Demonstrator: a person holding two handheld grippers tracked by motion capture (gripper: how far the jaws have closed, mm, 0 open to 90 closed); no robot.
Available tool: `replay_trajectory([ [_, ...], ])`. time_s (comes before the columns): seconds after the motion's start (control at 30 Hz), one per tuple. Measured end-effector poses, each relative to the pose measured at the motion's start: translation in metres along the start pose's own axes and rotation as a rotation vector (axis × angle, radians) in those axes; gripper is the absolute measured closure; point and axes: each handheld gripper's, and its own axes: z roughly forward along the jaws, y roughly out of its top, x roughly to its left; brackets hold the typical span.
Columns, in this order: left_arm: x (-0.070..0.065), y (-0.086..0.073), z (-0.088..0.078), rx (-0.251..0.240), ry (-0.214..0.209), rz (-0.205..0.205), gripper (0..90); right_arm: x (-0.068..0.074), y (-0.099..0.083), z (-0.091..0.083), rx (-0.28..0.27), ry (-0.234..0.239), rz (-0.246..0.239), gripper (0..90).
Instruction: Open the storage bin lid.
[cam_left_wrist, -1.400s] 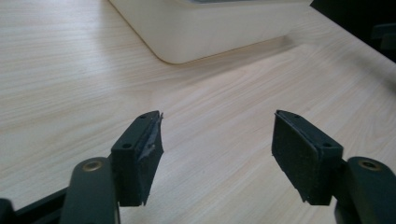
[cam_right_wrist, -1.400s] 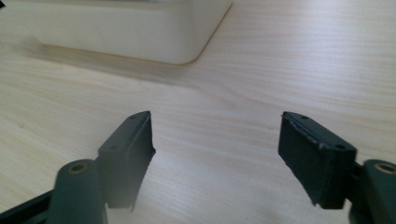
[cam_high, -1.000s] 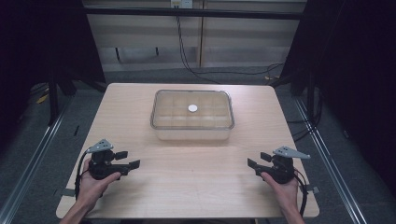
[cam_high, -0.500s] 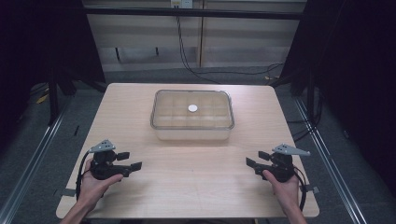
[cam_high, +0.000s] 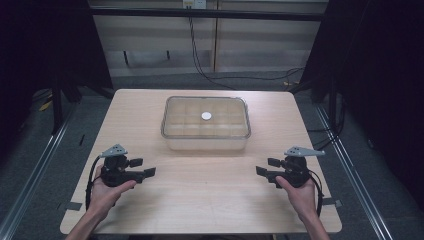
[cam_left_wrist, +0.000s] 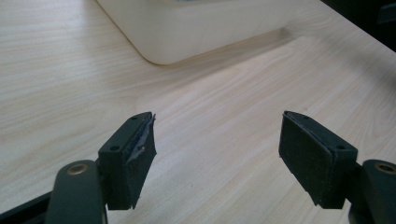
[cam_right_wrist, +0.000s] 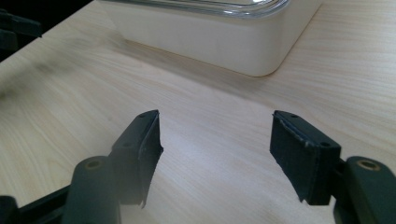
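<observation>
In the high view, a clear lidded container (cam_high: 205, 123) sits on the far middle of the pale wooden desk (cam_high: 200, 200), with a small white disc (cam_high: 206, 115) at the middle of its lid. The left gripper (cam_high: 145, 168) is held near the desk's near left corner and the right gripper (cam_high: 264, 167) near its near right corner, both pointing inward and well apart from the container. In the left gripper view, the jaws stand wide apart over bare desk with nothing between them, having just closed a little; the container's rounded corner (cam_left_wrist: 159, 51) lies ahead. In the right gripper view, the jaws stand apart and empty, the container (cam_right_wrist: 224, 42) ahead of them.
</observation>
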Motion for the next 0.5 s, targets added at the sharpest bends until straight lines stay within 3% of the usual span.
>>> replay_trajectory([
  [0.17,0.001,0.011,0.004,0.001,0.022,0.009,26.3,-0.003,0.010,0.007,0.022,-0.003,-0.019,28.4],
  [0.27,0.000,0.016,0.006,0.005,0.015,0.024,26.0,-0.005,0.016,0.008,0.001,-0.019,-0.016,27.6],
  [0.5,0.002,0.026,0.009,0.004,-0.008,0.018,25.3,-0.008,0.026,0.012,-0.012,-0.047,-0.008,23.6],
])
